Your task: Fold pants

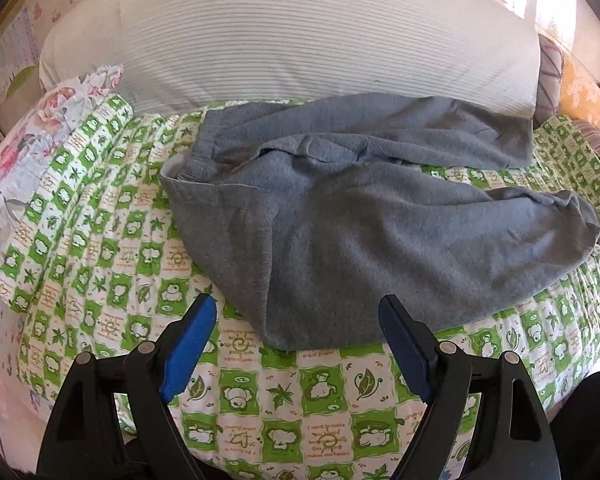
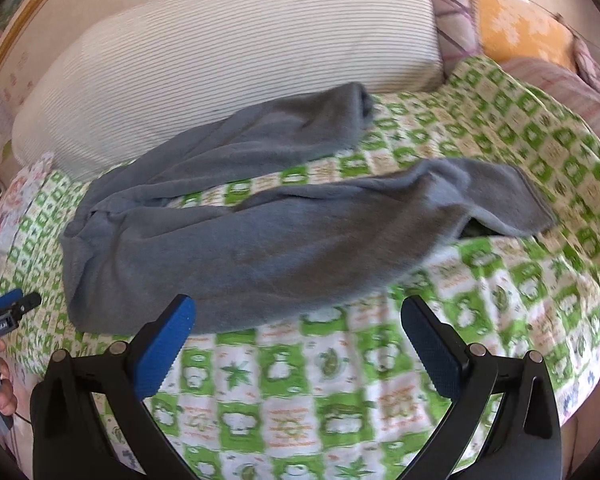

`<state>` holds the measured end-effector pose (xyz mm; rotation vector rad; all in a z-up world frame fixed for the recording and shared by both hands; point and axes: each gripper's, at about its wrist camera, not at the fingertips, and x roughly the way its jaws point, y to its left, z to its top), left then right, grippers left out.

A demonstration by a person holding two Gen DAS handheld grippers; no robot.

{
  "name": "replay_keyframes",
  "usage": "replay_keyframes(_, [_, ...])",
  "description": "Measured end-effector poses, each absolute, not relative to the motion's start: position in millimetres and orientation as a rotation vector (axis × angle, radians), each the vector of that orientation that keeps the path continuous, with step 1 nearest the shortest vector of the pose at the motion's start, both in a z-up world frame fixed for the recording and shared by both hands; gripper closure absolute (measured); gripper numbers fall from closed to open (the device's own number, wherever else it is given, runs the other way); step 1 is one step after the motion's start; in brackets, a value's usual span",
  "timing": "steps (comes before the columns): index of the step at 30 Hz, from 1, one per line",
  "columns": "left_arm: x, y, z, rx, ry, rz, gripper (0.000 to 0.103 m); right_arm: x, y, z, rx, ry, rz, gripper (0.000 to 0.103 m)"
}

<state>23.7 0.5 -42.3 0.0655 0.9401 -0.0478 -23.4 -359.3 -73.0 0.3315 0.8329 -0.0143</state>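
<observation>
Grey sweatpants (image 1: 380,216) lie spread and rumpled on a green-and-white patterned quilt (image 1: 100,248), waistband at the left, both legs running to the right. My left gripper (image 1: 298,308) hovers open just in front of the pants' near edge, nothing between its blue pads. In the right wrist view the same pants (image 2: 240,240) stretch across the quilt (image 2: 500,280), the nearer leg ending in a cuff (image 2: 516,204) at the right. My right gripper (image 2: 300,312) is open too, just short of the nearer leg. The left gripper's tip (image 2: 16,304) shows at the left edge with a hand below it.
A large white striped pillow (image 1: 292,40) lies behind the pants. A floral cushion (image 1: 28,152) sits at the left. Orange and plaid bedding (image 2: 520,28) is piled at the back right, and pink plaid fabric (image 2: 572,92) borders the quilt's right side.
</observation>
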Motion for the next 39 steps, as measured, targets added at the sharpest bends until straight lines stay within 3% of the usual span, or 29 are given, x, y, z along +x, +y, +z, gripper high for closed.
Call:
replay_keyframes(9, [22, -56, -47, 0.142, 0.948, -0.263, 0.019, -37, -416, -89, 0.443, 0.846, -0.122, 0.0])
replay_keyframes(21, [19, -157, -85, 0.533, 0.924, -0.52, 0.019, -33, -507, -119, 0.688, 0.814, -0.283, 0.0])
replay_keyframes(30, [61, -175, -117, 0.592, 0.97, -0.48, 0.018, 3, -571, -163, 0.828, 0.859, -0.469, 0.013])
replay_keyframes(31, [68, -175, -119, 0.576, 0.987, -0.487, 0.019, 9, -573, -163, 0.807, 0.852, -0.488, 0.016])
replay_keyframes(32, [69, -175, -121, 0.549, 0.998, -0.503, 0.027, 11, -572, -163, 0.799, 0.848, -0.498, 0.021])
replay_keyframes(33, [74, -173, -121, 0.51, 1.017, -0.534, 0.036, 14, -575, -163, 0.792, 0.841, -0.516, 0.038])
replay_keyframes(34, [79, -171, -121, 0.467, 1.045, -0.574, 0.058, 14, -576, -163, 0.784, 0.837, -0.535, 0.063])
replay_keyframes(35, [83, -169, -120, 0.438, 1.06, -0.596, 0.075, 13, -577, -163, 0.773, 0.838, -0.548, 0.077])
replay_keyframes(36, [84, -169, -117, 0.43, 1.057, -0.603, 0.084, 13, -579, -164, 0.775, 0.833, -0.544, 0.1])
replay_keyframes(37, [84, -169, -113, 0.435, 1.053, -0.607, 0.093, 12, -580, -166, 0.785, 0.827, -0.526, 0.1])
replay_keyframes(39, [78, -166, -99, 0.428, 1.027, -0.617, 0.095, 2, -582, -160, 0.778, 0.803, -0.517, 0.1])
